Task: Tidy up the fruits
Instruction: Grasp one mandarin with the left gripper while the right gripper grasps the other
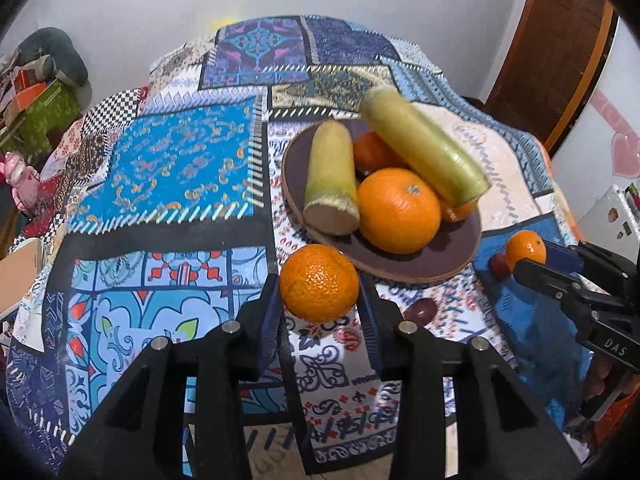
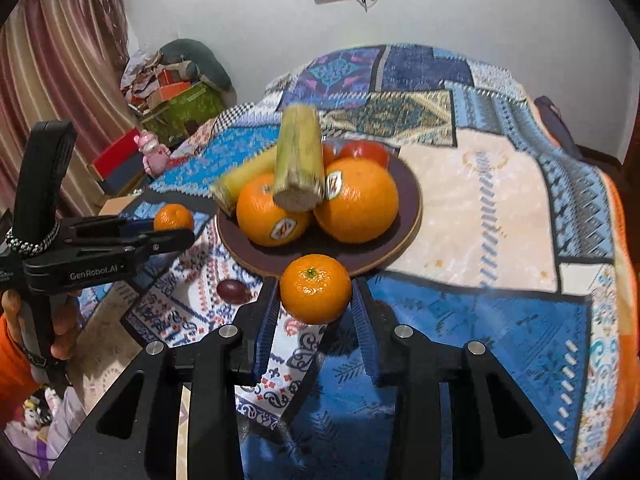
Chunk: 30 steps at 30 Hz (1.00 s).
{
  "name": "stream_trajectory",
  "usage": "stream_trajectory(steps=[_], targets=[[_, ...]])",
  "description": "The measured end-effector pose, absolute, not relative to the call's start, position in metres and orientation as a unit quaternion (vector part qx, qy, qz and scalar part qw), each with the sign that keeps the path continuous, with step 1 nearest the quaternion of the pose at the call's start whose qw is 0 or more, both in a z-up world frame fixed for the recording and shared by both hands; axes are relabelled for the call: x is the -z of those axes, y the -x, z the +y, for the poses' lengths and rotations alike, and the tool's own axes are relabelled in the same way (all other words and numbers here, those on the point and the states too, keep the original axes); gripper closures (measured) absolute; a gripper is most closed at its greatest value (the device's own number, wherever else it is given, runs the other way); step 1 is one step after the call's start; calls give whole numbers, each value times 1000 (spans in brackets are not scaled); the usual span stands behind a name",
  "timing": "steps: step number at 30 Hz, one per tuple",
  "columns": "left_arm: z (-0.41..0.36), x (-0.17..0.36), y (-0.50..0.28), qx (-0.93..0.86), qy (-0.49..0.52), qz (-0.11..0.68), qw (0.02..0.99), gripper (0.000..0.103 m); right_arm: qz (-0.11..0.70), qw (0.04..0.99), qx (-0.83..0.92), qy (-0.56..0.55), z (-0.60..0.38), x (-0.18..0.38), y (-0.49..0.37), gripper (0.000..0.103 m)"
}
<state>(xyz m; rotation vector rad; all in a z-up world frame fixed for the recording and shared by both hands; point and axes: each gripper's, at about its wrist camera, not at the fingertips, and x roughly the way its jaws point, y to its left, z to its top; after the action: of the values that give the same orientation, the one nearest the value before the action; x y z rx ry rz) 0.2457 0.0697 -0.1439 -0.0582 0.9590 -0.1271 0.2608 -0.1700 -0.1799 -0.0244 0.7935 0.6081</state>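
My left gripper [image 1: 319,283] is shut on a small mandarin [image 1: 319,282], held just above the cloth in front of the plate. My right gripper [image 2: 315,289] is shut on another mandarin [image 2: 315,289], likewise lifted near the plate's front rim. The brown plate [image 1: 456,248] holds large oranges [image 1: 398,210], a darker red fruit and two yellow-green cut stalks [image 1: 330,178]. In the right wrist view the plate [image 2: 408,216] carries two stickered oranges [image 2: 356,200] and a stalk [image 2: 300,164]. Each gripper also shows in the other's view, the right gripper [image 1: 528,256] and the left gripper [image 2: 174,220].
A small dark purple fruit [image 2: 233,291] lies on the patchwork cloth [image 1: 172,168] between the grippers, seen too as the purple fruit [image 1: 420,310]. A hand in an orange sleeve [image 2: 16,344] holds the left gripper's handle. Boxes and a pink toy [image 2: 154,152] sit beyond the table's left edge.
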Motion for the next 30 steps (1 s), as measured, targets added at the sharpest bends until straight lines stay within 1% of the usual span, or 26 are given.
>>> stream_trajectory(steps=[6,11,22,30], targets=[[61,120,-247,71,32,440,895,66,359,889,-283,19,-175,165,-268,70],[50,112,-258,79,26,434,897,66,352,893,-281,23,-176,161,-276,69],[37,116,-290,88,19,436,896,66,379,874,-304,36,-155,188,-285,70],[40,122,-308,90,24,439,894,66,385,867,-313,42,-147,194,-289,69]])
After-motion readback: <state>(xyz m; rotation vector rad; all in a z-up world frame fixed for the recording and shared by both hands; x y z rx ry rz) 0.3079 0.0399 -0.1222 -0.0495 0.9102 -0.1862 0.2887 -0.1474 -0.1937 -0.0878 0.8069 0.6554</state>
